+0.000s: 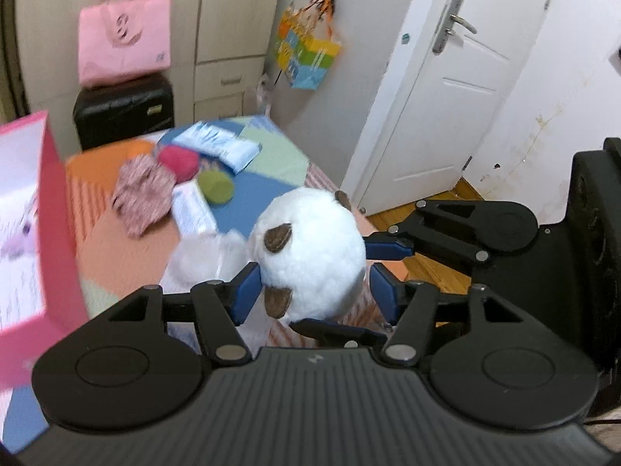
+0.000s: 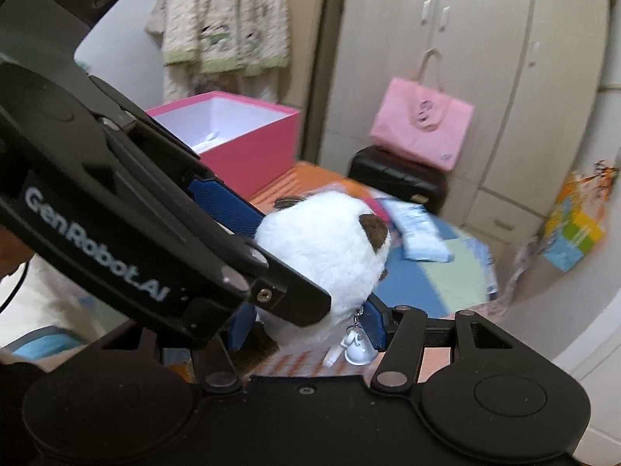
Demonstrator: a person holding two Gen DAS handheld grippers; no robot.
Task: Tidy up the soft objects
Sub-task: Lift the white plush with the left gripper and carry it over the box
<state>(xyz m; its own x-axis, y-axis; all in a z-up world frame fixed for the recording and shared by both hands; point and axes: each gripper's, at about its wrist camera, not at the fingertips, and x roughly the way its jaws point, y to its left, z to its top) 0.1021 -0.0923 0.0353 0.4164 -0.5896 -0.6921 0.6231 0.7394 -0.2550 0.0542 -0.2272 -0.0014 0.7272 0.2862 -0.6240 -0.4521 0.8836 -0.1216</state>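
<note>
- We have the white plush toy (image 1: pixel 310 248), round with brown patches, held above the patchwork bed cover (image 1: pixel 128 248), both tools clamped on it at once.
- Our left gripper (image 1: pixel 314 291) squeezes its sides; our right gripper (image 2: pixel 306 322) pinches it crosswise, near the small bell charm (image 2: pixel 359 349).
- The open pink box (image 2: pixel 240 143) stands on the bed, nearby.
- Other soft pieces lie well apart: a floral pouch (image 1: pixel 143 194), a magenta pad (image 1: pixel 178 161), a green disc (image 1: pixel 215 186).
- Risk, in our judgement: releasing one grip unevenly could let the plush roll out, or snag the bell on a pad.
- Readable writing: "GenRobot.AI" on the left tool's side.
</note>
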